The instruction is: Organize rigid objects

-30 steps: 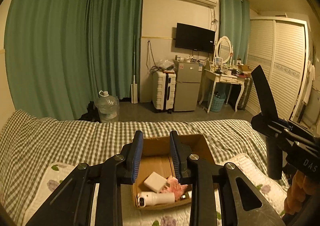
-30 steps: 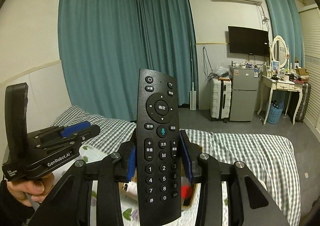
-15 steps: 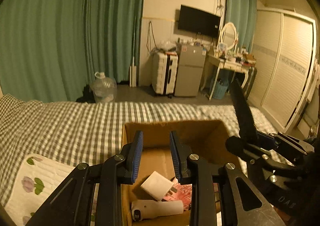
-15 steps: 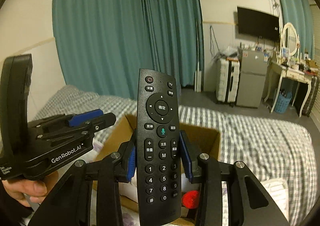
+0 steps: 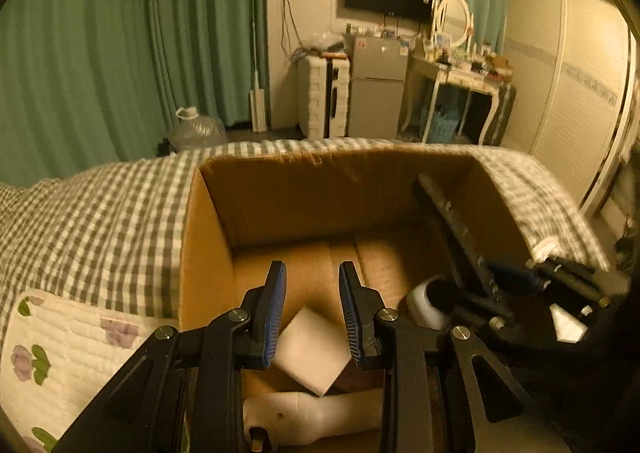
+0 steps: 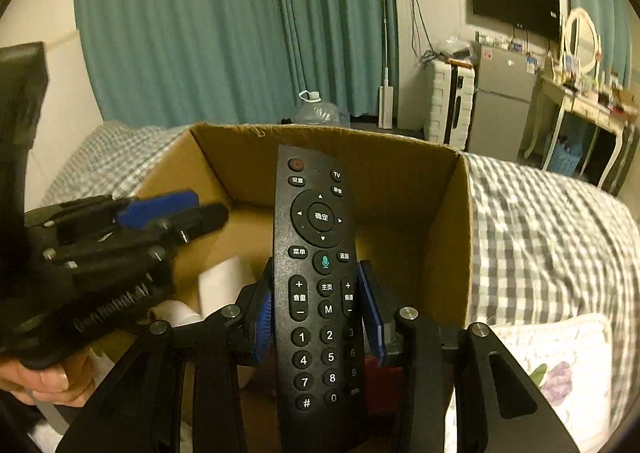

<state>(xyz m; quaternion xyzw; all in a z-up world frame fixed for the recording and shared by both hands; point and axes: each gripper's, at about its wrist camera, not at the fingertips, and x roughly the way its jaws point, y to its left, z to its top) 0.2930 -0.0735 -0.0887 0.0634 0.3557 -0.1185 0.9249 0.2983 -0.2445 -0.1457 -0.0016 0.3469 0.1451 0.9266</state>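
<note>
At centre frame the right gripper (image 6: 318,313) pinched the black remote (image 6: 320,285) upright, poised over the open cardboard box (image 6: 448,237), likely for dropping in; the left gripper (image 5: 312,309), pressed together and empty, hovered above the box's white block (image 5: 316,353)

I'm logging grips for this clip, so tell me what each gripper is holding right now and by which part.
The right gripper clamps the black remote by its side edges, around the middle of its length. The left gripper holds nothing.
</note>
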